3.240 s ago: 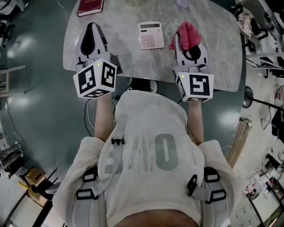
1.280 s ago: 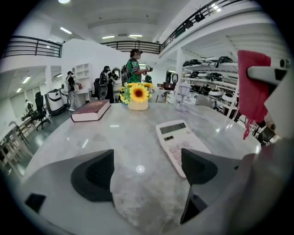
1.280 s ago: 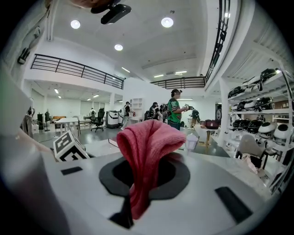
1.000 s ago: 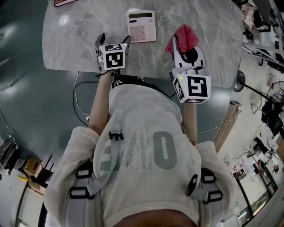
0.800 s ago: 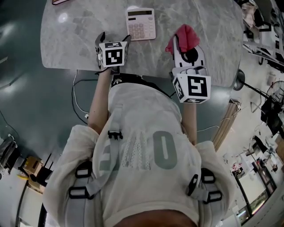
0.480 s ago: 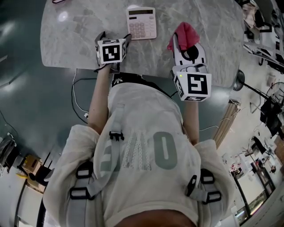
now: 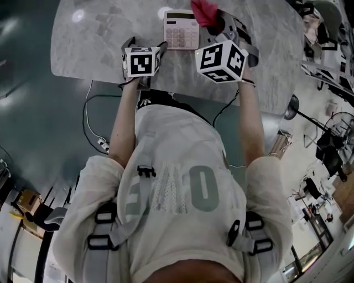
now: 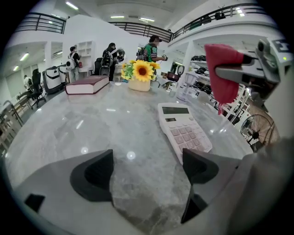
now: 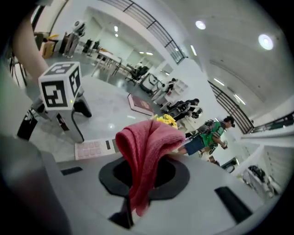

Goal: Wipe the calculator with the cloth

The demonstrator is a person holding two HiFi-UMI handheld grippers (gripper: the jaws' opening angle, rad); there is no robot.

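So we've got the right gripper point(image 9: 148, 183) clamped on the red cloth point(image 9: 146, 153). In its own view the cloth is pinched between the jaws, bunched up above them with a tail hanging down below. In the head view the cloth point(image 7: 204, 11) sits up by the right-hand far corner of the calculator point(image 7: 181, 29). From the left gripper view the cloth point(image 8: 223, 73) hangs in the air, above the table point(image 8: 69, 133) and off to the right of the calculator point(image 8: 183, 131), not touching it as far as we can see.

The calculator itself is pale pink-white. It lies flat on the grey marble table, a bit in from the near edge, with its display end pointing at the far edge. In the right gripper view part of its keypad point(image 9: 94, 148) peeks out just left of the cloth.

The left gripper point(image 8: 147, 170) is wide open, with nothing but bare marble between the jaws. It's close to the near edge of the table, and the calculator is just ahead of it and slightly to its right. In the head view the left gripper point(image 7: 145, 44) is just beside the calculator's near left corner, apart from it.

Over by the far edge there's a dark red book point(image 8: 87, 85) lying flat, and a pot of sunflowers point(image 8: 140, 75) beside it.
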